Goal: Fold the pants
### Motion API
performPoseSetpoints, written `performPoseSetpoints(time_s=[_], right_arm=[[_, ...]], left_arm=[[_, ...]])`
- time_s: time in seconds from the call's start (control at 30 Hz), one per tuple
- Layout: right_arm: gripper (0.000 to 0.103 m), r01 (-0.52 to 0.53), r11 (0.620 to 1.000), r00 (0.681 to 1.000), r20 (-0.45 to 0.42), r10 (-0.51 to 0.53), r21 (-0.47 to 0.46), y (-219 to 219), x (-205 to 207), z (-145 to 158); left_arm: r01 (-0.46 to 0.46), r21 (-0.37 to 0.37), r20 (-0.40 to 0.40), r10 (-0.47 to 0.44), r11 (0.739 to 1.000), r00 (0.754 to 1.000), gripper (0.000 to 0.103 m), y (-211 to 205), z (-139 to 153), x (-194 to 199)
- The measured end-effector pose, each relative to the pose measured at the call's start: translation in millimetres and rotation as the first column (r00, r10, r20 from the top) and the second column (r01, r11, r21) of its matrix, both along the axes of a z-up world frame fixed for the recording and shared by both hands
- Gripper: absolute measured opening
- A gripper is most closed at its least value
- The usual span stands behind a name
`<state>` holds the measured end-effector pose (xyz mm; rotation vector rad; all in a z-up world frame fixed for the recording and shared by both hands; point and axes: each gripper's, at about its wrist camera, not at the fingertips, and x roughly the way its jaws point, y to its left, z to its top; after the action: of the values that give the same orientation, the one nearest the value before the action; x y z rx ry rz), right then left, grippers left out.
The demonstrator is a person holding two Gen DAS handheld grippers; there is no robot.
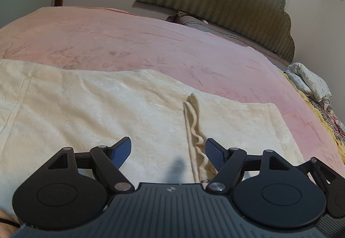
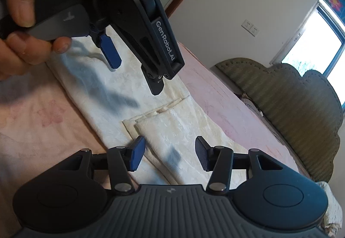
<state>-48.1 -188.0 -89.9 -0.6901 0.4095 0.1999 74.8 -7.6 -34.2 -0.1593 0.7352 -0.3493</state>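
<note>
Two grippers: both hang above the cream pants [image 1: 107,108], neither touching the cloth.
Pants: they lie flat on the pink bedspread [image 1: 129,39], one part already laid over another, so a fold seems begun.
Folded edge: its layered hem [image 2: 151,116] lies ahead of the right gripper [image 2: 170,155], probably the next place to grasp.
Left gripper [image 1: 168,152]: jaws wide and empty, poised over a loose cream strip [image 1: 193,121], perhaps a drawstring or a hem.
Right gripper: jaws partly apart, nothing between the pads, only cloth below.
Hand [image 2: 19,22]: a person's hand carries the left gripper, seen from the right wrist view.
Headboard [image 1: 226,0]: well apart from the work.
</note>
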Motion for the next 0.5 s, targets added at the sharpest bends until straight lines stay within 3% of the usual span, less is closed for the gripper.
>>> performPoseSetpoints(time_s=[0.07,0.17,0.3,0.4,0.5], right_arm=[[0.051,0.02,0.999,1.0,0.002,-0.02,0.029,-1.8,2.9,1.5],[0.051,-0.005,0.997,0.999,-0.033,0.008,0.076,-3.9,5.3,3.5],[0.051,-0.044,0.991,0.996,-0.066,0.052,0.123,-8.6,0.4,7.4],[0.052,-0.021,0.972,0.997,-0.069,0.038,0.235,-32.3,2.1,25.7],[0.052,0.105,0.953,0.994,-0.062,-0.091,0.284,-68.7,25.3,41.0]], left_arm=[[0.015,0.038,0.039,-0.016,0.999,0.999,0.083,-8.6,4.5,0.1],[0.01,0.158,0.109,-0.028,0.987,0.994,0.088,-28.6,6.1,2.8],[0.031,0.28,0.105,-0.063,0.959,0.992,0.087,-47.2,-3.9,8.3],[0.024,0.266,0.128,-0.06,0.964,0.99,0.087,-44.5,-1.3,8.6],[0.023,0.231,0.156,-0.061,0.973,0.986,0.088,-46.7,14.3,20.2]])
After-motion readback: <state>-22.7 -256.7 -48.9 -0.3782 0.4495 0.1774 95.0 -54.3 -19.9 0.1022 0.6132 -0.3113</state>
